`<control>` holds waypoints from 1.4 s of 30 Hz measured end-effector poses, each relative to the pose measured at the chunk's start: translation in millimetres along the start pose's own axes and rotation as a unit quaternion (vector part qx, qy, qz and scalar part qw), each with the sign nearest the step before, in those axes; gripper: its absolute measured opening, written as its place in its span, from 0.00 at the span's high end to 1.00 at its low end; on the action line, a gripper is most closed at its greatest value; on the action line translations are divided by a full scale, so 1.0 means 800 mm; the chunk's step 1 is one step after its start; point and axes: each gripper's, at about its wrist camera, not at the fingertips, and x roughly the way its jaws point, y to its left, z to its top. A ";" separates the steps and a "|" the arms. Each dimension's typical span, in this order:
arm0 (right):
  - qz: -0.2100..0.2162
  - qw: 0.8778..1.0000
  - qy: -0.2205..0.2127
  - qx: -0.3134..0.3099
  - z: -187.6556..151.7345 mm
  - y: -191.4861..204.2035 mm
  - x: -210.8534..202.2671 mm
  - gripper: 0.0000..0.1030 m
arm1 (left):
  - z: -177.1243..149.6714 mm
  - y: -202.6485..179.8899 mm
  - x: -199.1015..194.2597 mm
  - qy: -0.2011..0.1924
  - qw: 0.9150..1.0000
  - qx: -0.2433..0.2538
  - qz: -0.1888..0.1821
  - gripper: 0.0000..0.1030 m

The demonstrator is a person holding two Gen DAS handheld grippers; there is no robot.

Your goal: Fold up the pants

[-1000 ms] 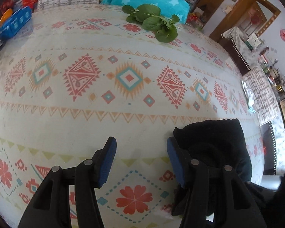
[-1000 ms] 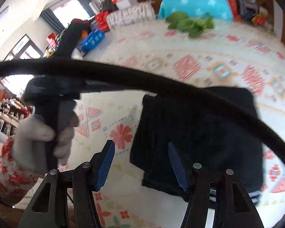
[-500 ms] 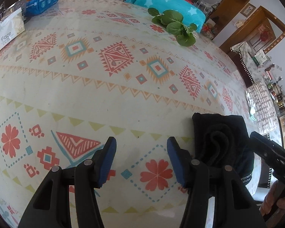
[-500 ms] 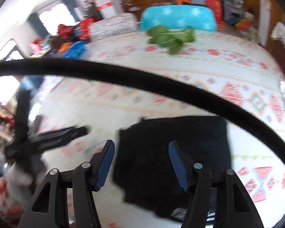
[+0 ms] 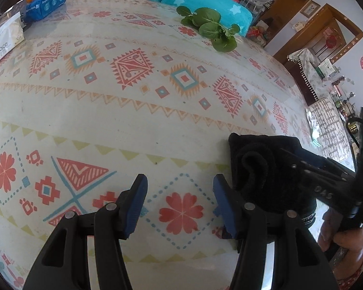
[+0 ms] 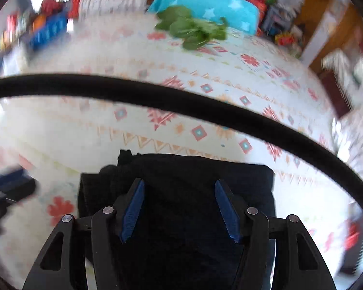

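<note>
The black pants (image 5: 261, 169) lie folded into a compact bundle on the patterned tablecloth (image 5: 133, 111), to the right of my left gripper (image 5: 180, 183). The left gripper is open and empty, over a red flower print. In the right wrist view the folded pants (image 6: 196, 188) fill the lower middle, and my right gripper (image 6: 177, 188) is open directly above them, holding nothing. The right gripper's body also shows in the left wrist view (image 5: 326, 178), over the pants' right side. The right wrist view is blurred.
A bunch of green leaves (image 5: 210, 31) lies at the table's far side. A blue pack (image 5: 47, 3) and a tissue box (image 5: 4, 38) sit at the far left. A black cable (image 6: 181, 106) crosses the right wrist view. Chairs stand behind the table.
The left gripper has drawn back left, away from the pants. The right gripper has swung over the folded pants. Both stay open.
</note>
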 end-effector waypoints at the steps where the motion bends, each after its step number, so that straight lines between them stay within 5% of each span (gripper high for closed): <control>1: -0.004 1.000 -0.012 0.018 -0.009 -0.018 -0.013 0.34 | -0.001 -0.010 0.002 0.002 1.000 0.005 -0.005 0.46; 7: 0.004 0.996 -0.022 0.091 -0.090 -0.085 -0.057 0.32 | -0.015 -0.081 0.014 0.018 0.998 0.054 -0.041 0.46; 15: 0.003 0.999 0.003 0.039 -0.151 -0.073 -0.055 0.32 | -0.080 -0.130 0.032 0.043 0.988 0.143 -0.026 0.46; 27: 0.004 0.999 0.013 0.051 -0.150 -0.058 -0.015 0.18 | -0.084 -0.125 0.057 0.011 0.989 0.145 0.013 0.29; 42: 0.003 0.993 0.003 0.115 -0.098 -0.073 0.017 0.11 | -0.016 -0.127 0.094 0.008 0.984 0.177 0.032 0.21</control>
